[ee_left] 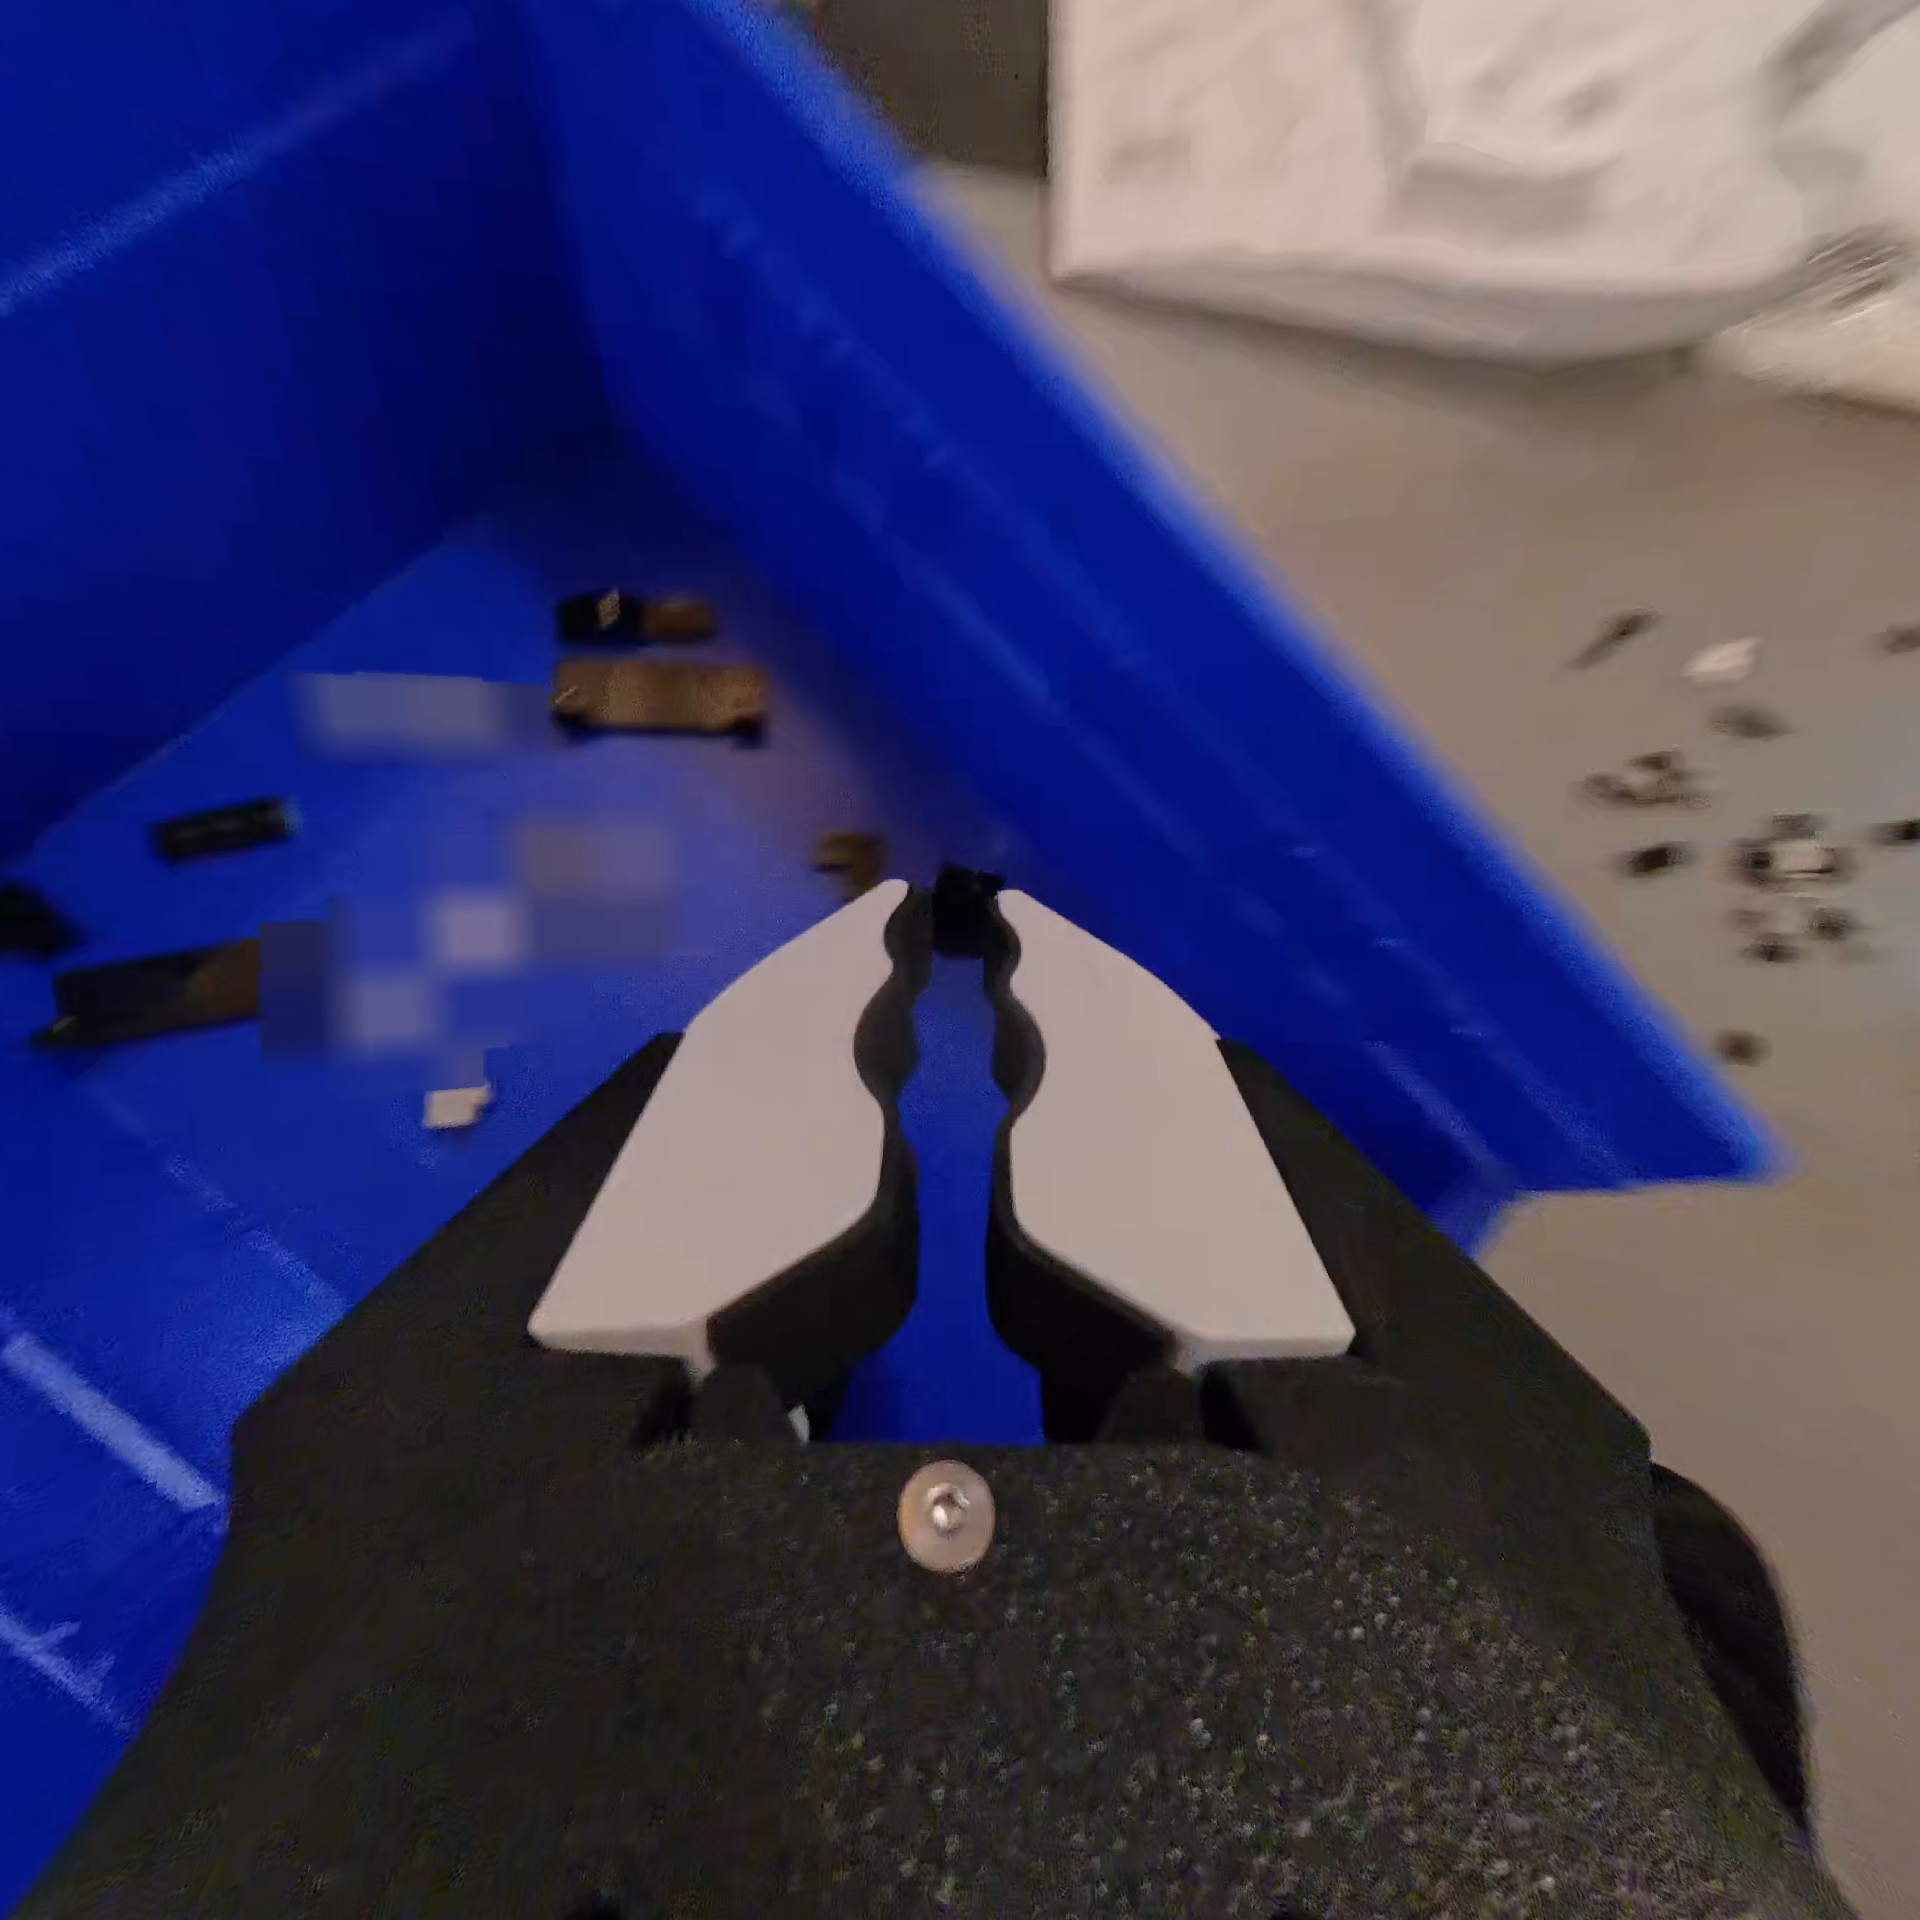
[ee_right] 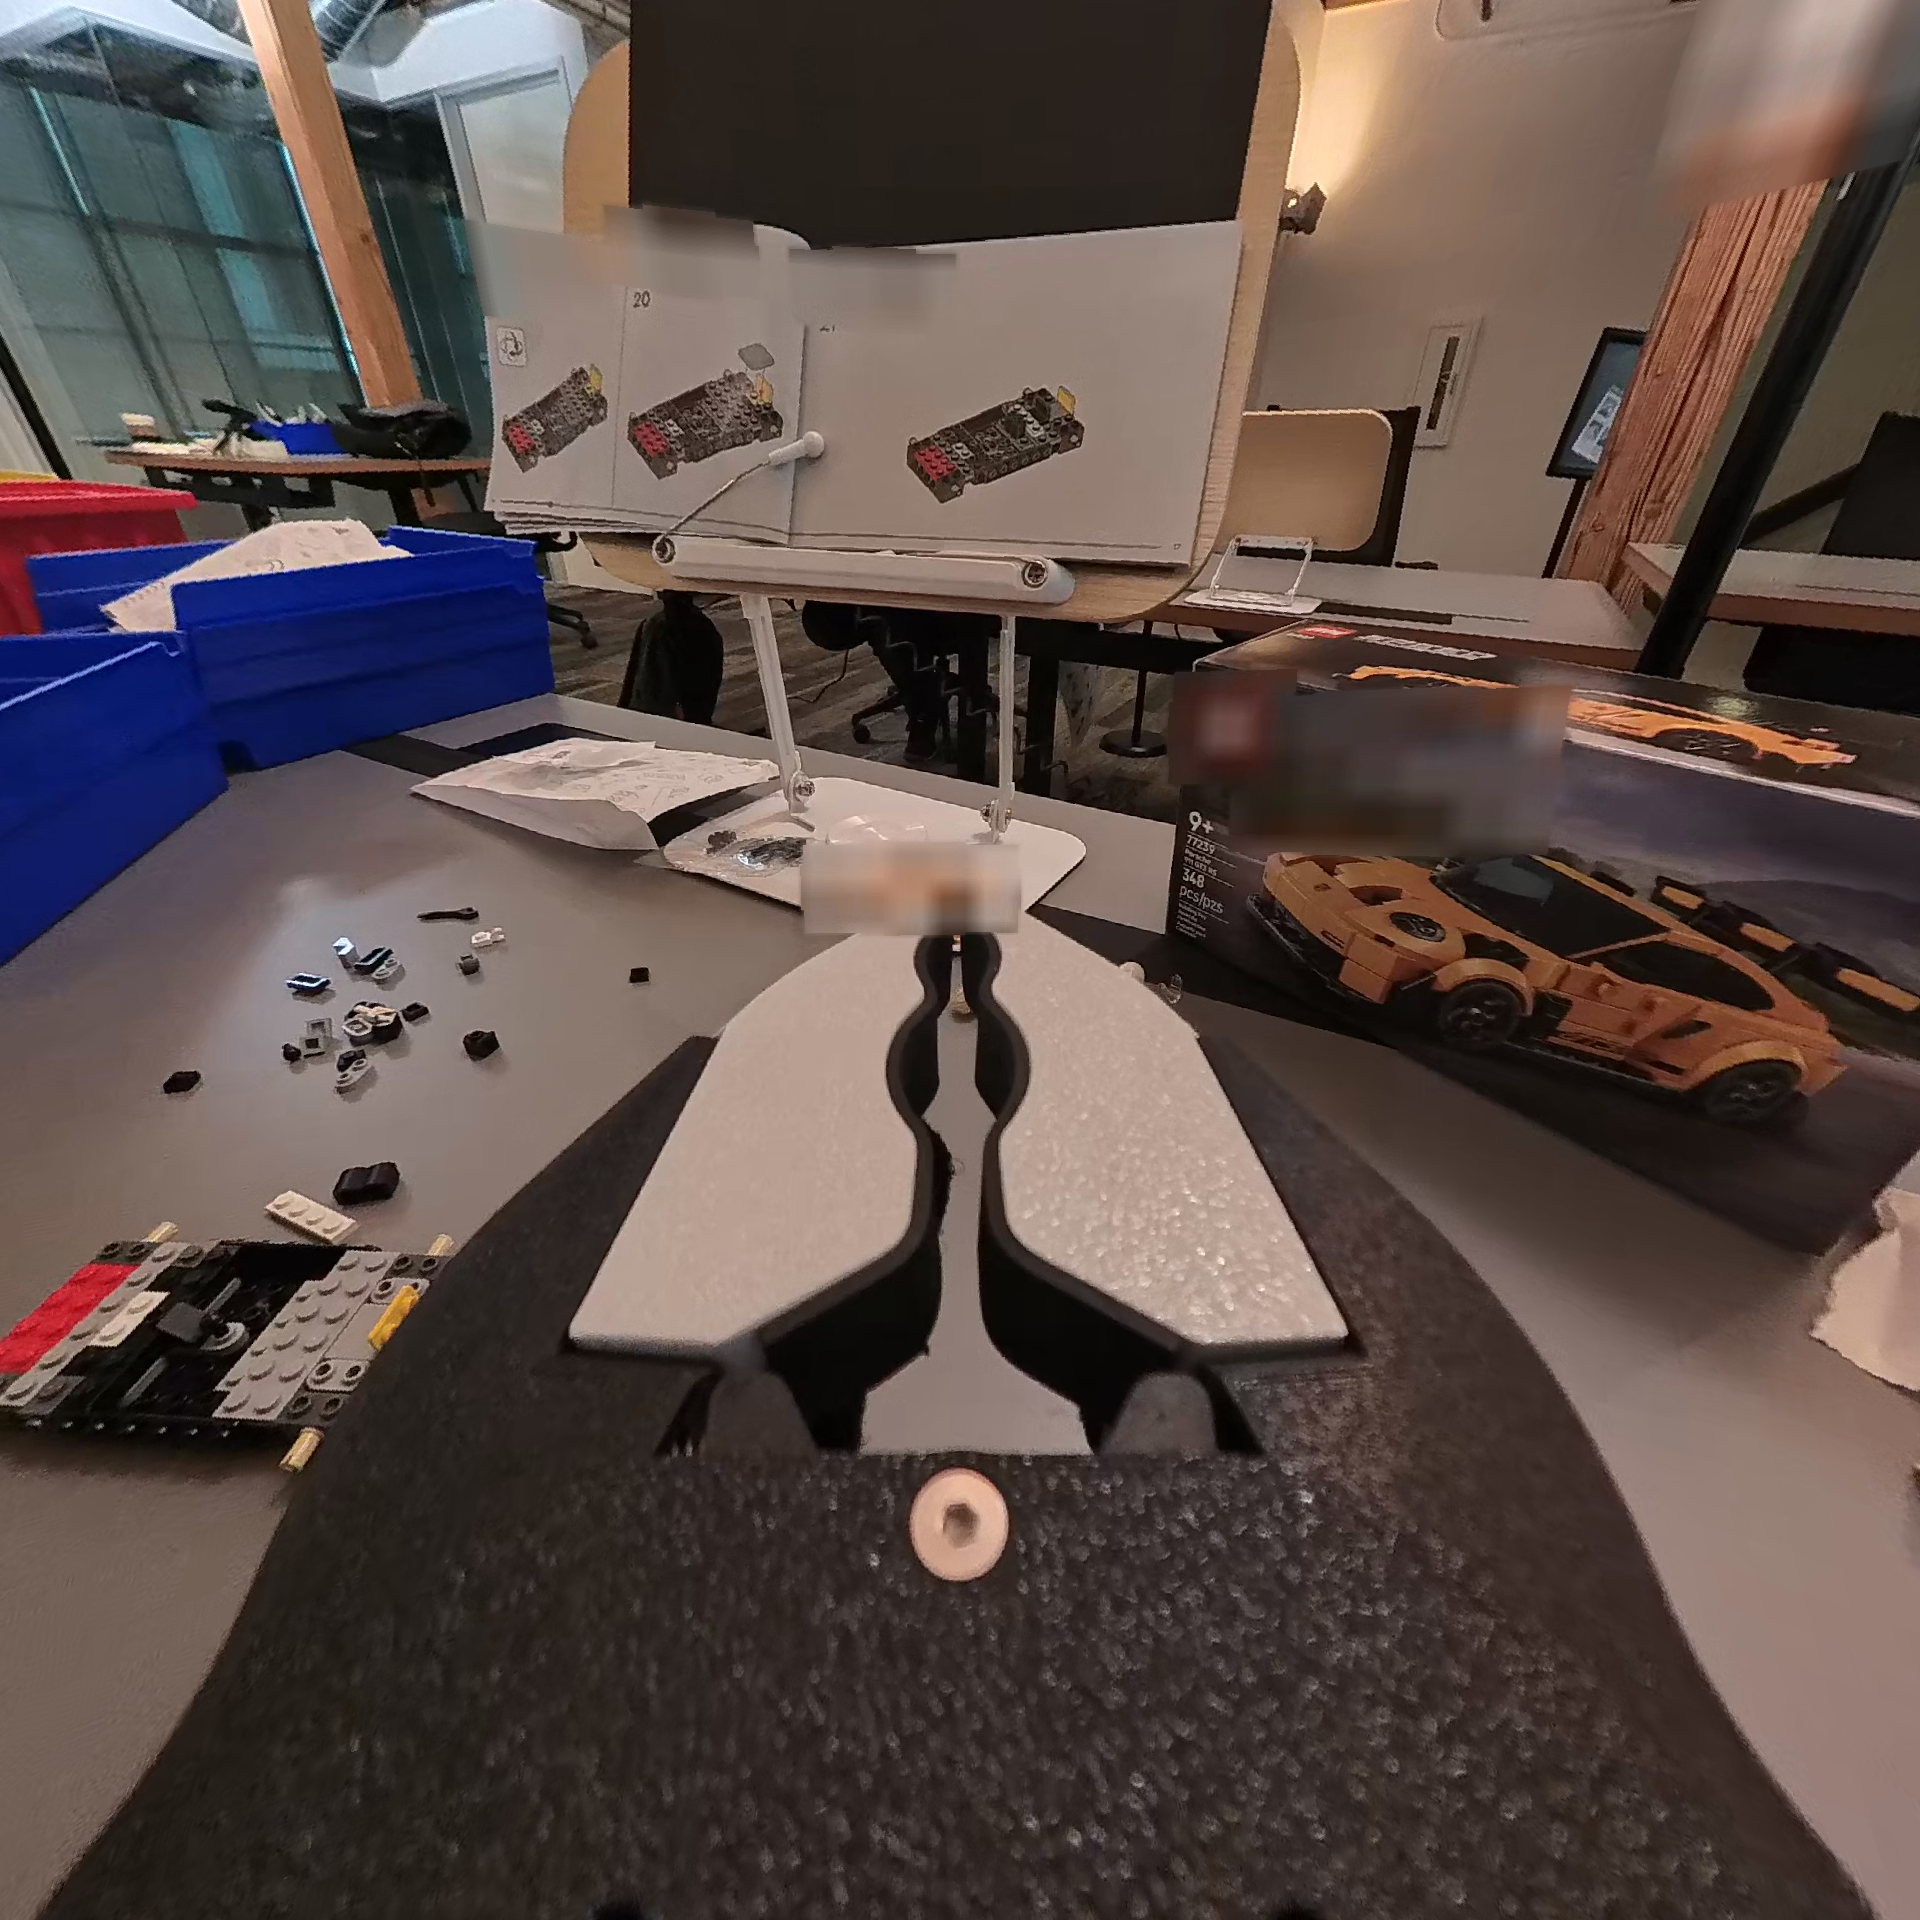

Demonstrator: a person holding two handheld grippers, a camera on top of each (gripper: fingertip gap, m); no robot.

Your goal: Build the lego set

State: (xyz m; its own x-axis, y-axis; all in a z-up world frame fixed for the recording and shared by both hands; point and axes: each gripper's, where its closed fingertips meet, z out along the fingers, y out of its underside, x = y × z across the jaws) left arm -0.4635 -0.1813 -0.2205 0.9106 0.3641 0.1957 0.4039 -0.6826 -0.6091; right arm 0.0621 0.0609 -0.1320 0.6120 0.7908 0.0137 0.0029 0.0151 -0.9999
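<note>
grey table (ee_right: 644, 997) | office room | left gripper (ee_left: 958, 902) pinches black piece (ee_left: 961, 906) | right gripper (ee_right: 954, 951) narrow

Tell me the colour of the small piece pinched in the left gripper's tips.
Black; the small piece shows best in the left wrist view.

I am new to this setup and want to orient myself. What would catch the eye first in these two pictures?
In the left wrist view, the blue bin fills most of the frame, and the left claw pinches a small black piece over its floor. In the right wrist view, the set's box with an orange car stands on the right, the open instruction booklet on a stand straight ahead, and the half-built chassis at lower left.
</note>
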